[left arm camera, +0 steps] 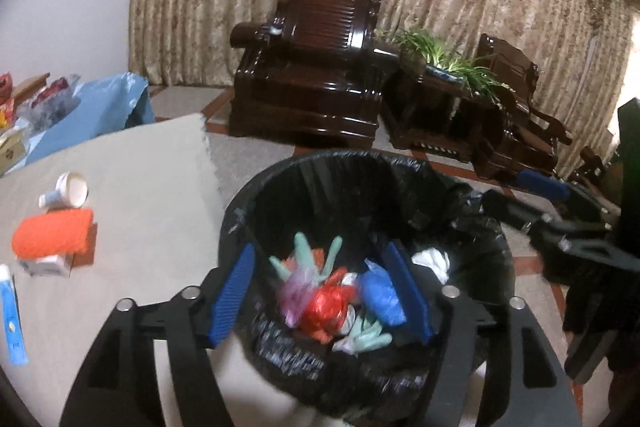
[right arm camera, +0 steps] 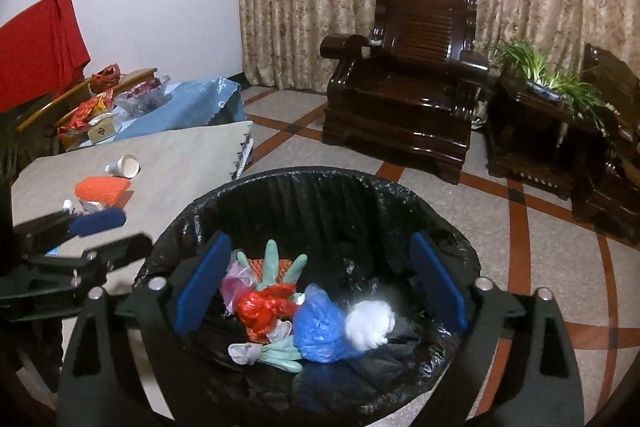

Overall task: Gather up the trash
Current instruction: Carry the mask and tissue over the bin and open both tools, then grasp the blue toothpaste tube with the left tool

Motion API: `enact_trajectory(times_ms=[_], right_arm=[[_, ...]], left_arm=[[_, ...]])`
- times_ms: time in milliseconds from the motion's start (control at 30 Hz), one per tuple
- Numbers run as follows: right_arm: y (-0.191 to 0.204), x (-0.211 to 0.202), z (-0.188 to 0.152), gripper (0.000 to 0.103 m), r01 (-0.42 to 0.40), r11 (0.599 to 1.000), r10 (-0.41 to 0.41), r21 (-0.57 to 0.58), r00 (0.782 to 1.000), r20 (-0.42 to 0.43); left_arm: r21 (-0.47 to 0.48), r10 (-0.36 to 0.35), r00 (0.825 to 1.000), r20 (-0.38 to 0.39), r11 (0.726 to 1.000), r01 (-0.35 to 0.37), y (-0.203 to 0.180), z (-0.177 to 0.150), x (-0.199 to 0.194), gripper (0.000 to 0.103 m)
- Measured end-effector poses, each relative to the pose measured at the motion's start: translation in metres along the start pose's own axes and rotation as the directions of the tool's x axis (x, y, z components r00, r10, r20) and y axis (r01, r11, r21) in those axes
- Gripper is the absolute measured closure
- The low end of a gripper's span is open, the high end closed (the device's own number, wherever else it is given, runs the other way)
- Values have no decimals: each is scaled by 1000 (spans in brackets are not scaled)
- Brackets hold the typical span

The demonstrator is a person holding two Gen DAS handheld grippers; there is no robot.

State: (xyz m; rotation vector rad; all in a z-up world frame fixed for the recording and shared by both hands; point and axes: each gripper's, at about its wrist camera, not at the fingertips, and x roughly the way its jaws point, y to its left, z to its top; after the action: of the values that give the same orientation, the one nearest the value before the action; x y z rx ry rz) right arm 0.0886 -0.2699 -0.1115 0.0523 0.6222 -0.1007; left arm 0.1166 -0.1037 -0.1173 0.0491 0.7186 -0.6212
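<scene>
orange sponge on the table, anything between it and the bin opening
Nothing visible blocks that path. The orange sponge lies on the table left of the bin, whose lined mouth is open. Only a white cup sits behind the sponge, away from the bin. Both grippers, left and right, hang open over the bin.

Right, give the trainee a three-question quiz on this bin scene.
1. True or false: both grippers are open over the black-lined round trash bin.
2. Which lies in the bin: (a) crumpled blue plastic bag, (b) orange mesh roll, (c) white paper cup?
3. Fill in: the orange roll lies on the beige ____.

Key: 1 true: left gripper and right gripper hold nothing. 2 a. 3 table.
</scene>
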Motion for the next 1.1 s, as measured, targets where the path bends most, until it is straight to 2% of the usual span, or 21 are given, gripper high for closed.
enact_trajectory(times_ms=[200,400,533,767,933,1100], right_arm=[[16,-10,9,7,-40,999,40,8,999,30],[48,-10,21,5,-104,995,104,-6,993,52],[78,0,29,5,-156,988,157,-16,987,47],[133,31,39,5,-238,971,239,-31,971,14],[176,55,48,5,-278,959,278,-58,961,2],[220,84,54,5,-309,947,307,-87,951,-30]], left_arm=[[-33,72,996,49,997,-71,27,-11,-34,21],[-103,192,976,105,978,-182,68,-14,-72,10],[-135,288,950,125,953,-271,97,-17,-91,7],[-204,453,886,93,880,-429,163,-34,-114,7],[-261,529,847,50,825,-500,210,-49,-120,7],[-290,565,825,15,792,-537,250,-57,-118,7]])
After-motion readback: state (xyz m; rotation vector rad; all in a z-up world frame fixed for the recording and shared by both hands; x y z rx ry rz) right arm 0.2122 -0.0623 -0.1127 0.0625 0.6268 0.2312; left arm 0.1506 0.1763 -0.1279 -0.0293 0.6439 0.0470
